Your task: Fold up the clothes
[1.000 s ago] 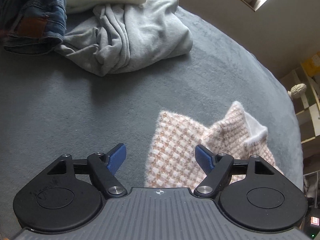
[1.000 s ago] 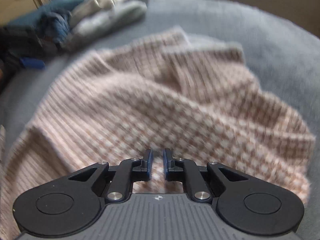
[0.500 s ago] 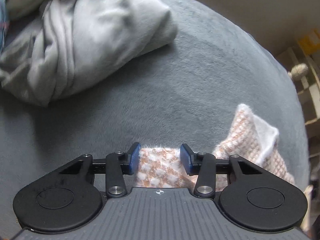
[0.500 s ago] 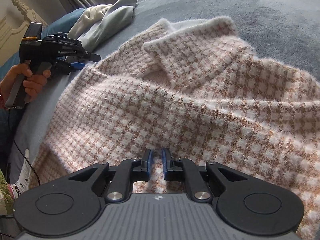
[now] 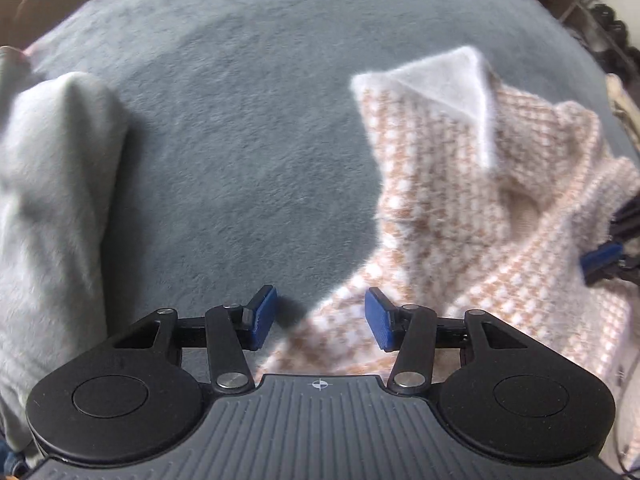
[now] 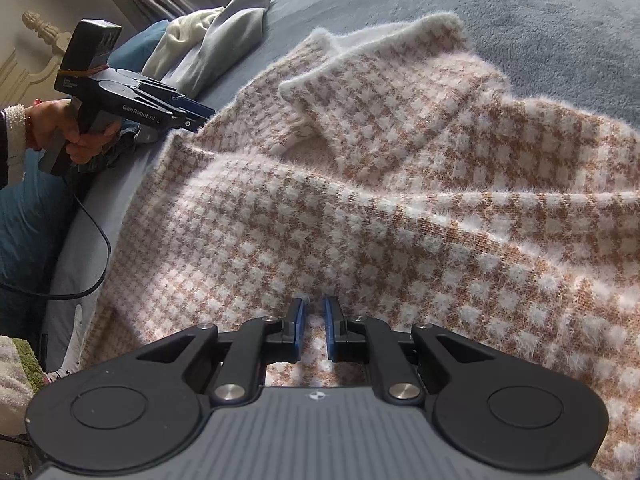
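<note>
Our right tool pinches checked sweater, spread on grey bed. Our left tool, pads wide, empty, over sweater edge. Grey garment to left.

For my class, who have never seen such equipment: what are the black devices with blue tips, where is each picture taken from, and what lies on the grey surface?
There is no robot. A person holds a hand-held gripper in each hand, and each carries a camera that looks forward along its two blue-tipped fingers.

The left camera shows the left hand-held gripper open, with an edge of the checked pink-and-white sweater lying between its fingers. A pale grey garment lies to its left on the grey blanket.

The right camera shows the right hand-held gripper nearly closed, pinching a fold of the same sweater. At the left of that view, the person's hand holds the other gripper, with more clothes piled behind it.
</note>
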Motion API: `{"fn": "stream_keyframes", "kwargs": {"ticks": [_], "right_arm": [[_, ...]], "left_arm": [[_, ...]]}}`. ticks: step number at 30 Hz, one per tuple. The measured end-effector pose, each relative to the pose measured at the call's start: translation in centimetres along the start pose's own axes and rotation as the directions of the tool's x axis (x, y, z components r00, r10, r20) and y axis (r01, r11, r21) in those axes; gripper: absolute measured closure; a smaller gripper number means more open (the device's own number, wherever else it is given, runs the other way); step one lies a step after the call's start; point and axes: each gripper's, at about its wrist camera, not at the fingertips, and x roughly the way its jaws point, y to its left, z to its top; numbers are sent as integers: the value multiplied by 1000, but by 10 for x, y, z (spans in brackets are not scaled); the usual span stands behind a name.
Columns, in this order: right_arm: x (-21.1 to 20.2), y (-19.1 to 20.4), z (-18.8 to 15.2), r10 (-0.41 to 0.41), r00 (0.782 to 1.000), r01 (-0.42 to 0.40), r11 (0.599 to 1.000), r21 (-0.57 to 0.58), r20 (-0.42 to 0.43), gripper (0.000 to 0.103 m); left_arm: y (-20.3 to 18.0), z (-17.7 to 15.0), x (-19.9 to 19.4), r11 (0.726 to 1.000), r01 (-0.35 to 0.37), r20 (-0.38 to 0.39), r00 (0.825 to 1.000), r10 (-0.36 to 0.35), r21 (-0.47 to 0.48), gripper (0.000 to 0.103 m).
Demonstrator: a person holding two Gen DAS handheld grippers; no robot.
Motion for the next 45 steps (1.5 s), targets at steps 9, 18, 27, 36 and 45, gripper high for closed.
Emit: {"fn": "stream_keyframes", "kwargs": {"ticks": [9, 18, 27, 36, 45], "right_arm": [[-1, -5, 0, 39, 999, -39, 999, 27, -7, 94], [-3, -10, -1, 66, 998, -66, 997, 43, 4, 94], [-4, -11, -5, 62, 998, -62, 998, 11, 22, 94], [-6, -6, -7, 48, 998, -48, 999, -13, 28, 95], [-32, -17, 24, 195, 980, -196, 980, 25, 44, 80]], "left_arm": [[-14, 11, 19, 996, -1, -71, 997, 7, 90, 59], [-41, -5, -2, 982, -184, 26, 983, 183, 39, 99], [-29, -8, -1, 937, -318, 39, 944, 327, -145, 99], [-32, -12, -17, 879, -321, 39, 933, 357, -351, 92], [-29, -1, -54, 847, -227, 185, 918, 350, -480, 58]]}}
